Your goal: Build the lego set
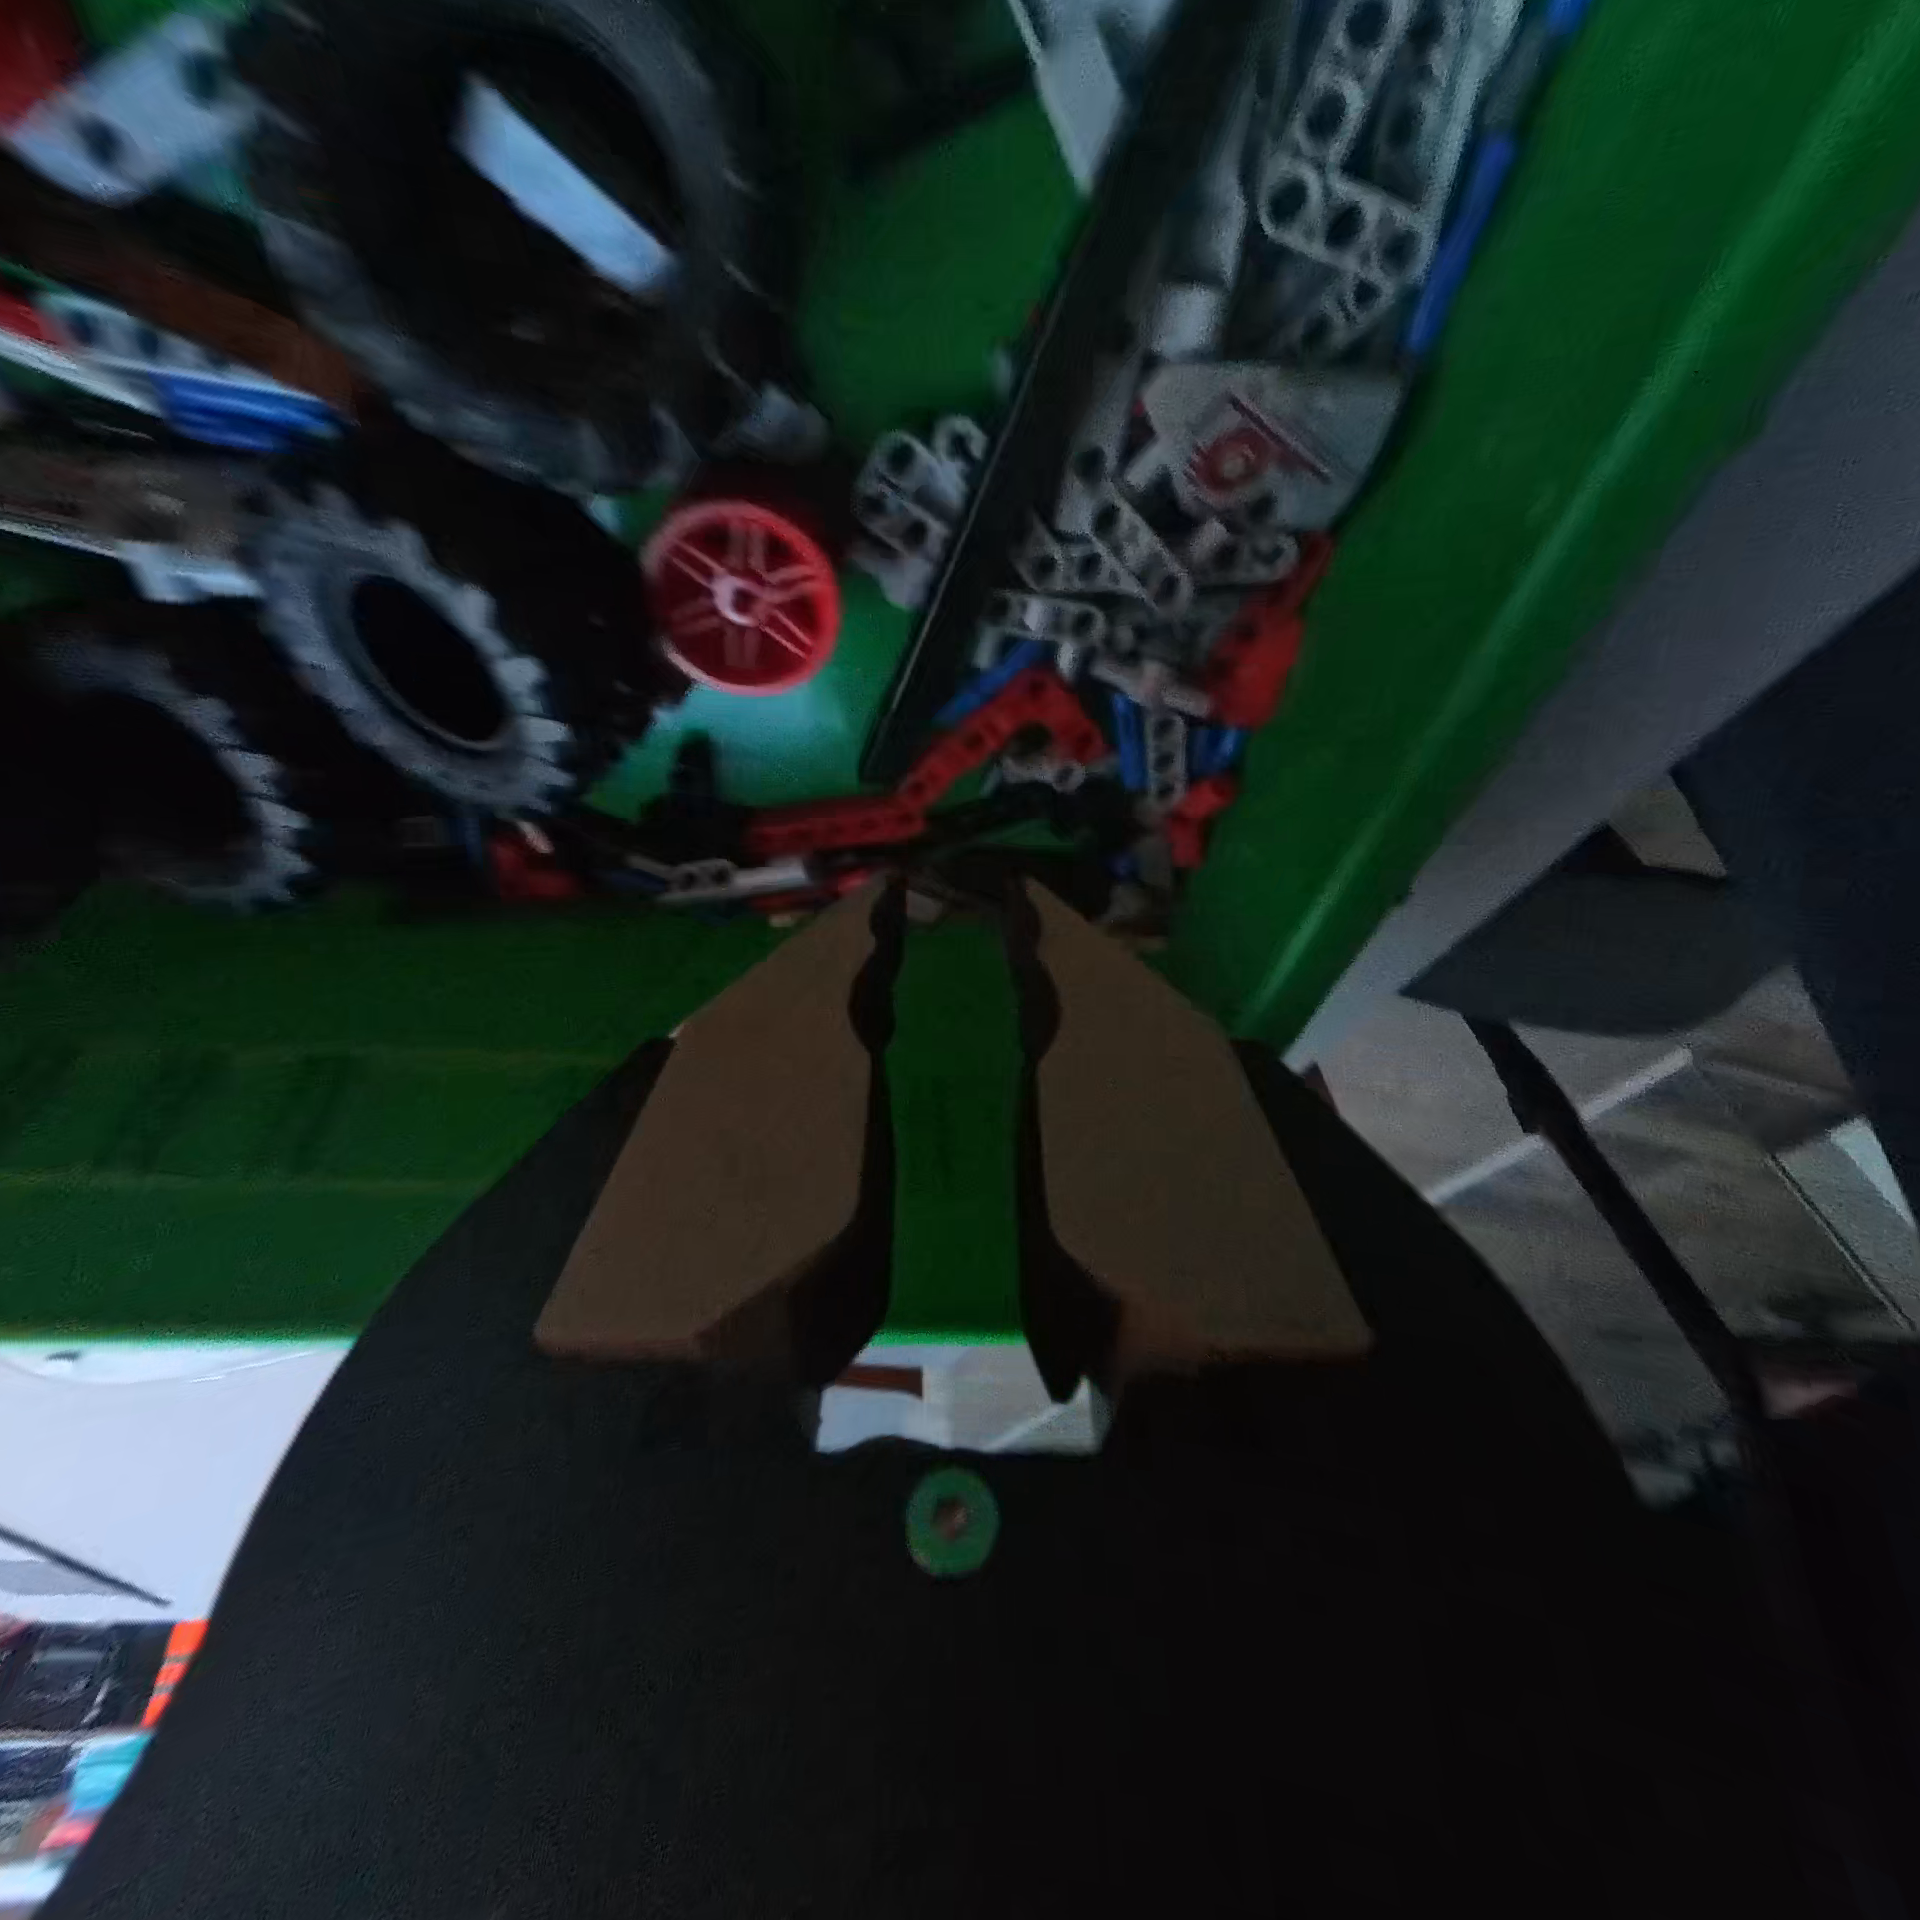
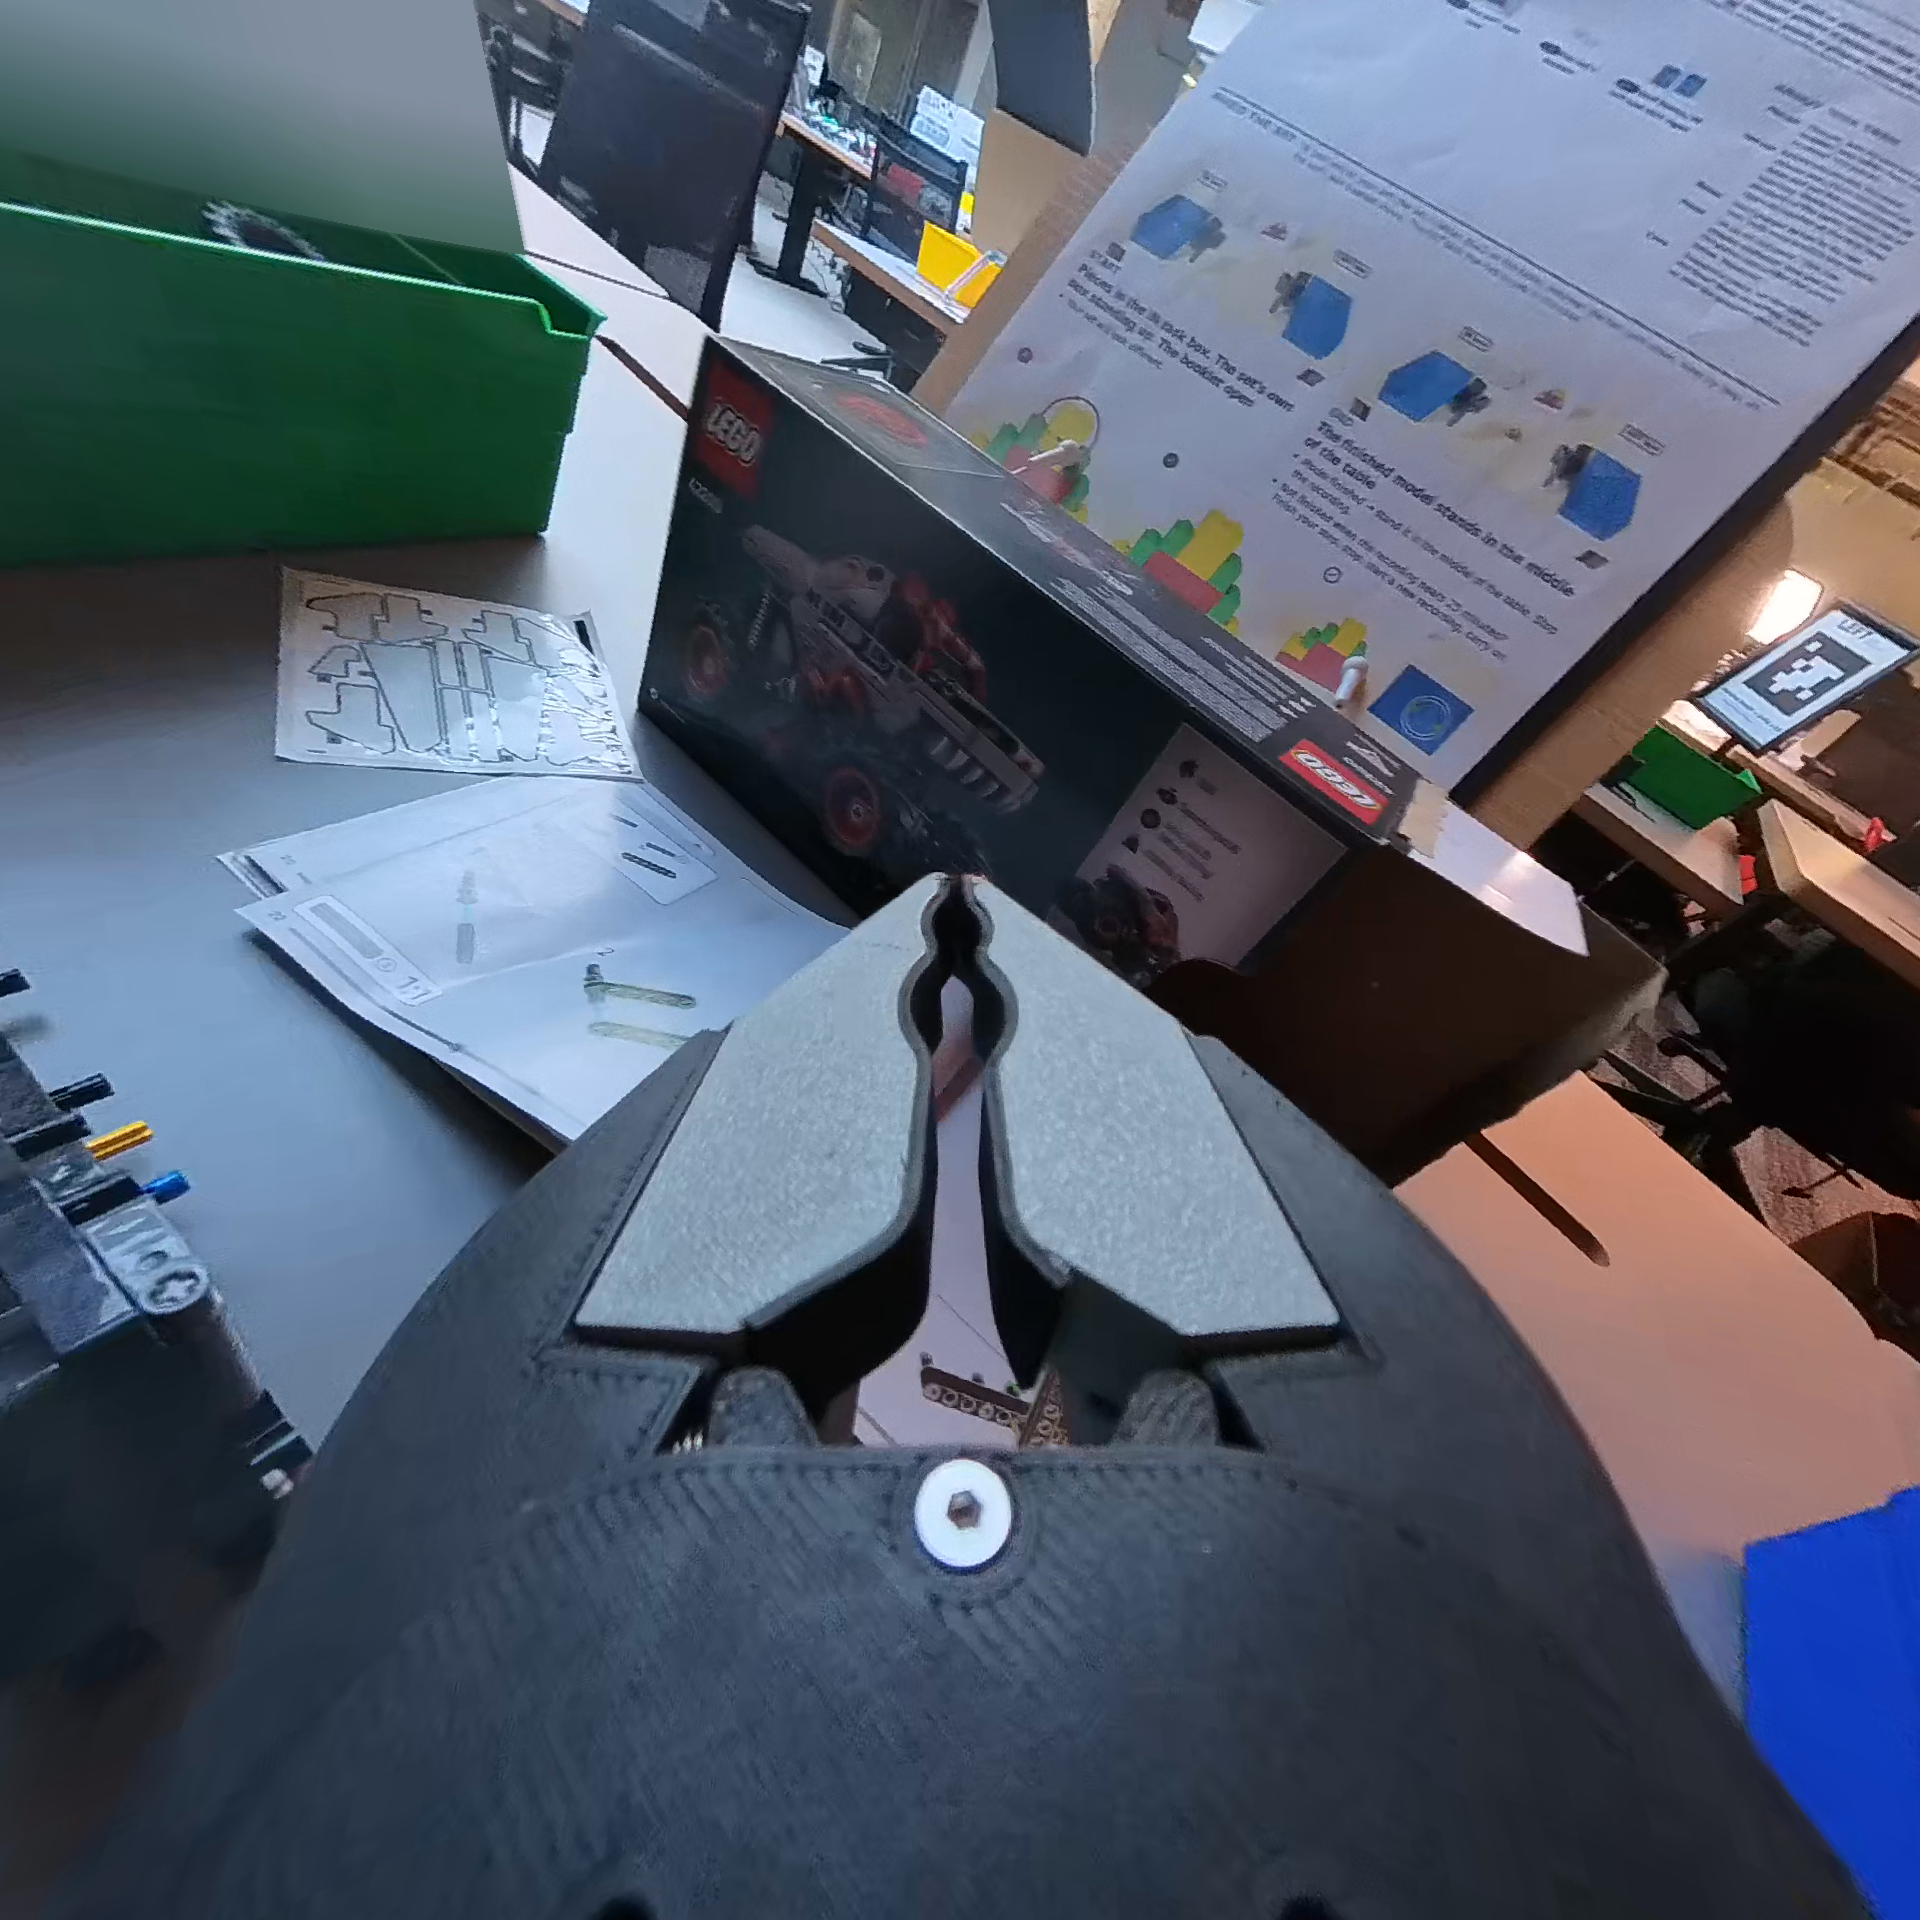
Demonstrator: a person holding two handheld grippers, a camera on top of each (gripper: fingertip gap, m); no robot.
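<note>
In the left wrist view we see our left gripper reaching down into a green plastic bin, its tan fingers held apart with bare green bin floor showing in the gap. The tips sit right at the near edge of a heap of small red, blue and grey plastic beams and pins; a bent red beam with holes lies just beyond the tips. The blur keeps us from telling whether the tips touch any piece. Farther off, left of the heap, a red spoked wheel hub lies on the bin floor beside several black knobbly rubber tyres. A dark divider wall runs past the hub, and more grey holed beams are piled behind it.

In the right wrist view our right gripper hangs above the grey counter, well away from those loose pieces. Its grey fingers meet at the tips, with only the scalloped gaps between them; we cannot make out anything held there. Near the left edge sits a dark partly built model with black, yellow and blue pins sticking out. Beyond the fingers lies an open white instruction booklet, then a used sticker sheet, and a black cardboard set box with a truck picture. Farther back stand the green bin on the left and a large white printed poster board on the right.
</note>
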